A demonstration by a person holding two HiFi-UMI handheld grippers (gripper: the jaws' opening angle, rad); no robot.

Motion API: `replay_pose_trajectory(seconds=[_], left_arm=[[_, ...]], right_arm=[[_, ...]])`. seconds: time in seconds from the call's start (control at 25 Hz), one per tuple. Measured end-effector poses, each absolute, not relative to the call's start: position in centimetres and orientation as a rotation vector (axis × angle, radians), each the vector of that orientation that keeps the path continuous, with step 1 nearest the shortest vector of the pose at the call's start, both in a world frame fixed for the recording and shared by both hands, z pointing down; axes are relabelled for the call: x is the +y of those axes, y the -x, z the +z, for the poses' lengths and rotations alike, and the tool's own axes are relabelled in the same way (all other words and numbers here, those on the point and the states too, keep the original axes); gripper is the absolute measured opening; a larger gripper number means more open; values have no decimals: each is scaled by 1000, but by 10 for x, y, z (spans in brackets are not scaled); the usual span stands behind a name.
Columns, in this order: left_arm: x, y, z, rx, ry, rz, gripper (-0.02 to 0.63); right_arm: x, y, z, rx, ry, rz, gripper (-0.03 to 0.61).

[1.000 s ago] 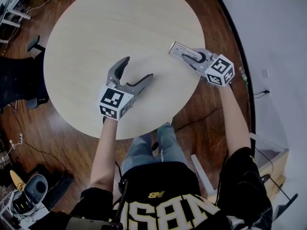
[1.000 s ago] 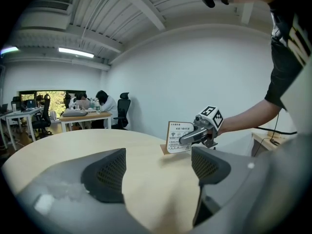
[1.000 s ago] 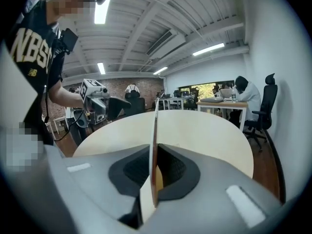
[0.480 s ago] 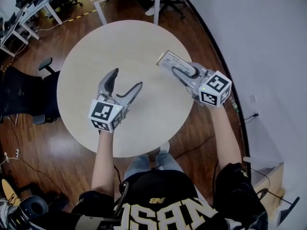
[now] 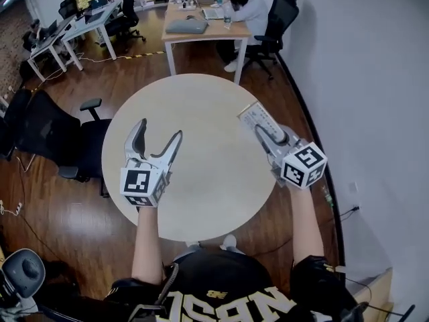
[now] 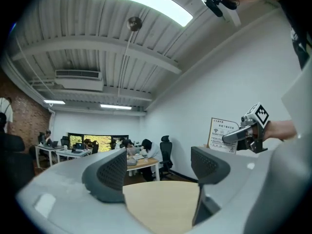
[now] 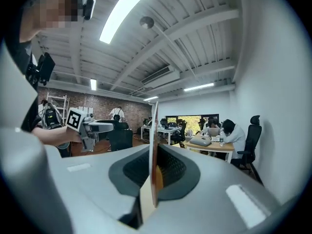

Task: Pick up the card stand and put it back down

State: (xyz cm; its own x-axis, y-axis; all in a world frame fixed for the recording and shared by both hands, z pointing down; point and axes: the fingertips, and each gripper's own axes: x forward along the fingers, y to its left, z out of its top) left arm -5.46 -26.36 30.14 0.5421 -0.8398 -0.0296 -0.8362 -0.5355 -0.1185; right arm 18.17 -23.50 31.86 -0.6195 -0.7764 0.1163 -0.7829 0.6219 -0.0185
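In the head view, both bare forearms reach forward over the round table (image 5: 208, 180). The left gripper (image 5: 157, 139) hangs above the table's left half with its jaws spread wide and nothing between them. The right gripper (image 5: 268, 131) sits over the table's right rim, clamped on the card stand (image 5: 253, 116), which tilts out toward the table's far right edge; its print is too small to read. In the left gripper view, the left gripper (image 6: 158, 169) has two dark pads well apart, with only the table (image 6: 161, 204) showing between them. To the right of the table, the right gripper (image 6: 239, 134) holds the card stand (image 6: 223, 134) up against the white wall. In the right gripper view, the right gripper (image 7: 153, 172) is closed on the card stand (image 7: 154, 130), seen edge-on as a thin upright strip, its lower end hidden between the pads. The left gripper (image 7: 100, 127) shows at the left.
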Motion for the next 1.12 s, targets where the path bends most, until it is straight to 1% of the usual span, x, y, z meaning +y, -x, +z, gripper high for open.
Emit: replay_pose_trajectory(seconds=[0.2, 0.56, 0.8, 1.12], left_arm=[[-248, 87, 308, 1583, 2554, -62, 415], [-228, 133, 320, 1825, 2422, -26, 408], [-220, 135, 337, 1870, 2420, -52, 405], [-215, 127, 344, 1815, 2494, 4, 405]], right_arm=[[-231, -166, 327, -2672, -1475, 173, 21], [-222, -118, 333, -2717, -1554, 247, 21], [-221, -109, 343, -2649, -1645, 226, 20], [-221, -90, 362, -2653, -1606, 275, 21]])
